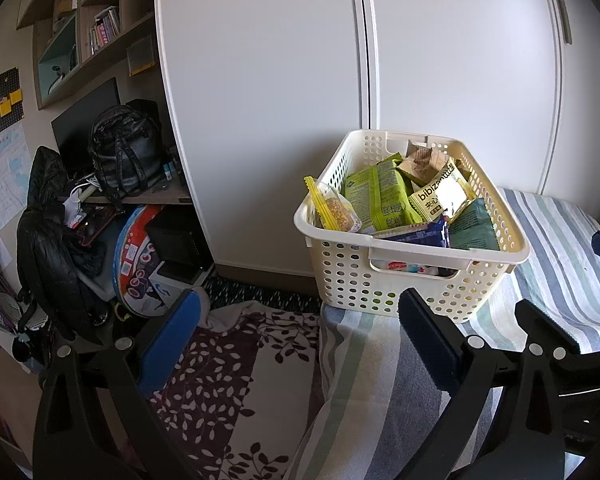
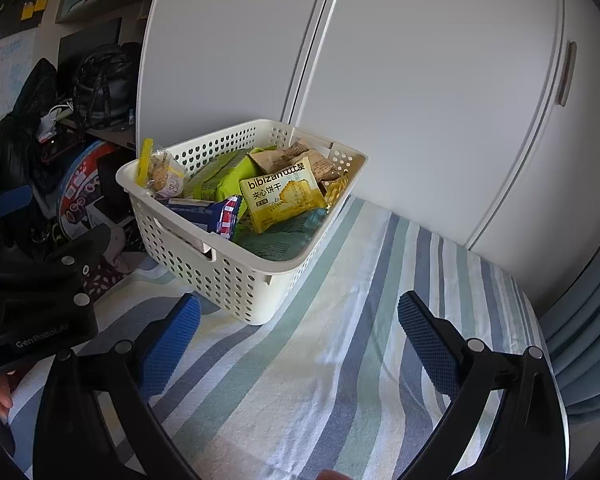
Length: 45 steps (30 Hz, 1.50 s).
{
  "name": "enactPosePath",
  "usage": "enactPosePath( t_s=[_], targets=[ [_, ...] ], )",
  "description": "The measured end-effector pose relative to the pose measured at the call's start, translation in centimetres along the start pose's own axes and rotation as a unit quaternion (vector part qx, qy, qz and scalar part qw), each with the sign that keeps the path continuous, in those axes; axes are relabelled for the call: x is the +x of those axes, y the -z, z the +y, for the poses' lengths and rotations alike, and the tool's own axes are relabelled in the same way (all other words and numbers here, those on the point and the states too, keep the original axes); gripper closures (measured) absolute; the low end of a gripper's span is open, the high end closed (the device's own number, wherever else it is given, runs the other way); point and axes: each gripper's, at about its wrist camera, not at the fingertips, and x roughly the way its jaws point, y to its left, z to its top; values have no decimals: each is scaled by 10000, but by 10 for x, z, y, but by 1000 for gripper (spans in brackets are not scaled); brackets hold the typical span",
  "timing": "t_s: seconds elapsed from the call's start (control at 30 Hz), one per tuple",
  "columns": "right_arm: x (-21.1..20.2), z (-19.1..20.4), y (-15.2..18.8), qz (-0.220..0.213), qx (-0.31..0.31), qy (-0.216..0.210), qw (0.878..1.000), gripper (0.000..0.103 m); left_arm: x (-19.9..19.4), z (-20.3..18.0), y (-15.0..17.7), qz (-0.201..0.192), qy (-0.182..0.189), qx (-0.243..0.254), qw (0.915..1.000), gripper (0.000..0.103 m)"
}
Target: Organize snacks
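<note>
My left claw [image 1: 304,340] hangs released and empty, its fingers spread over the edge of the striped cloth [image 1: 560,264]. My right claw [image 2: 300,344] is released too, holding nothing above that cloth. The cream basket [image 2: 228,276] stands just ahead of both claws, left of centre from the right one. Inside lie the snacks: a yellow biscuit packet [image 2: 284,194] on top, a green packet [image 1: 380,196] beside it, a blue packet [image 2: 208,212] nearest me.
</note>
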Motion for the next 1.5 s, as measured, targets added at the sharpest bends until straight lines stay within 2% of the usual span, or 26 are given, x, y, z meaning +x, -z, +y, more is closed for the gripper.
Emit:
enactPosePath(
  t_s=[1.0,1.27,1.5],
  targets=[
    [1,3,-1,79,-123,-93,9999,5,-4,9,-3,-58,-54,86,9999,2],
    [-3,16,2,-48,-466,49,9989,5,-7,12,-7,-121,-68,264,9996,2],
    [-2,14,2,21,-370,76,9993,5,-7,10,-7,-120,-76,264,9996,2]
  ],
)
